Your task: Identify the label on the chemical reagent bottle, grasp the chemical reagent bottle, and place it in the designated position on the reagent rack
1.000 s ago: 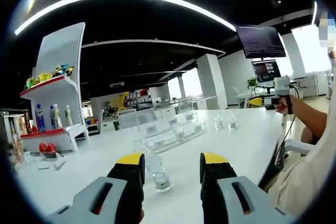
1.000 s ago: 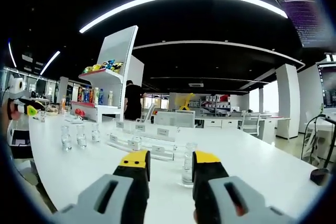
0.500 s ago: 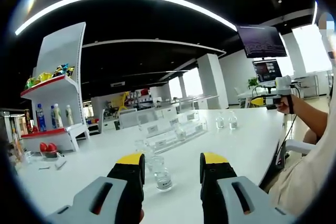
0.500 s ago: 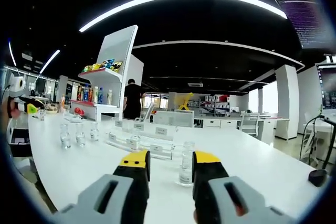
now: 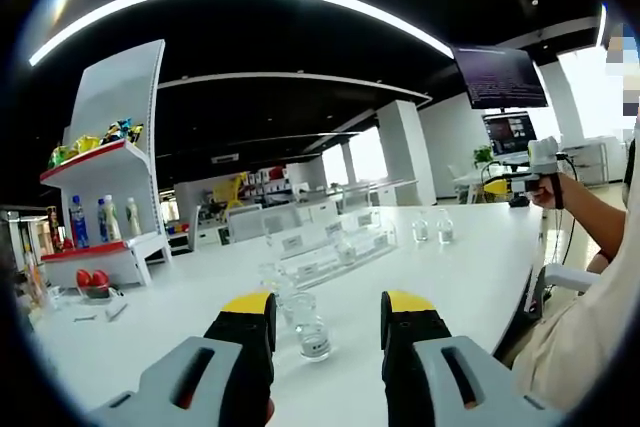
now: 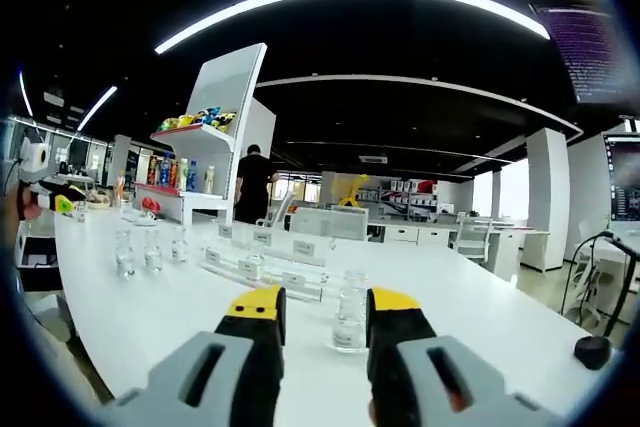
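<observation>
1. The left tool hangs low over the white desk with its yellow-tipped jaws apart and nothing between them.
2. A clear bottle stands upright on the desk just beyond the left tool, in line with the gap between its jaws; its label cannot be read.
3. Past that bottle the clear rack lies across the desk, with small white labels on its front and a few bottles in or at it.
4. Two more bottles stand to the right of the rack in the left gripper view, well apart from it.
5. The right tool also has its jaws apart, holding nothing.
6. Another clear bottle stands upright just ahead of its jaws, on the near side of the rack.
7. Three bottles stand in a group left of the rack in the right gripper view.
8. A white shelf with coloured goods stands beyond the rack, a person beside it.
</observation>
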A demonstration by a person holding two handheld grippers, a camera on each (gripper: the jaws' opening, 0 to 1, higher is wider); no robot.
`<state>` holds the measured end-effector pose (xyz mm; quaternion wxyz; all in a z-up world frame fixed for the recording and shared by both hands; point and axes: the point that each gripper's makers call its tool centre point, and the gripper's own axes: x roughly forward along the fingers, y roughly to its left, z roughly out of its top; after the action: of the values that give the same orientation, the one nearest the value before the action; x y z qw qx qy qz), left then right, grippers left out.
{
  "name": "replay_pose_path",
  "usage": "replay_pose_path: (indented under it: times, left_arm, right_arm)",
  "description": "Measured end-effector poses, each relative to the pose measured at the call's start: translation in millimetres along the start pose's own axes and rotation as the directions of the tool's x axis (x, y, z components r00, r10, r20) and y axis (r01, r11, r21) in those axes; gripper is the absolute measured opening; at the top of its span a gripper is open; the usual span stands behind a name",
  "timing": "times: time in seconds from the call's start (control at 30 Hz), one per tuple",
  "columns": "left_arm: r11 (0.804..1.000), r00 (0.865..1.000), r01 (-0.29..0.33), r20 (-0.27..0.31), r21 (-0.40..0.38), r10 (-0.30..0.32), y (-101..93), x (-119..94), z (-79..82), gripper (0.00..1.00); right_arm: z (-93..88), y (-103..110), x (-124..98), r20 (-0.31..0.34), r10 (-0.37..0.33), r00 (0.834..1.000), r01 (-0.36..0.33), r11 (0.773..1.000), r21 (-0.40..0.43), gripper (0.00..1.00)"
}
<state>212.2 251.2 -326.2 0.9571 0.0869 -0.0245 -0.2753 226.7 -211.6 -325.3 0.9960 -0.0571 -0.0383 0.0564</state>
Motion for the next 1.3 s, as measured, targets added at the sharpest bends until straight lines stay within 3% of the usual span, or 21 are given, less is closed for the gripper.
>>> replay_pose_path:
  times: [0.27,0.7,1.3]
  left_arm:
    - [1.0,1.0,0.008,-0.008,0.0,-0.008,-2.3,0,-1.9,0.43]
    - [1.0,0.999,0.012,-0.045,0.018,-0.011,-2.2,-2,-9.6,0.43]
    - [0.996,0.993,0.089,-0.076,0.023,-0.087,-17.6,-2,-16.1,0.43]
  right_arm:
    - [-7.5,-11,1,-0.015,-0.013,1.0,0.013,1.0,0.0,0.32]
    - [-9.2,-7,1,-0.017,0.0,1.0,0.0,1.0,-0.004,0.32]
    - [-12.3,-9,-1,-0.029,-0.012,1.0,0.011,1.0,-0.007,0.32]
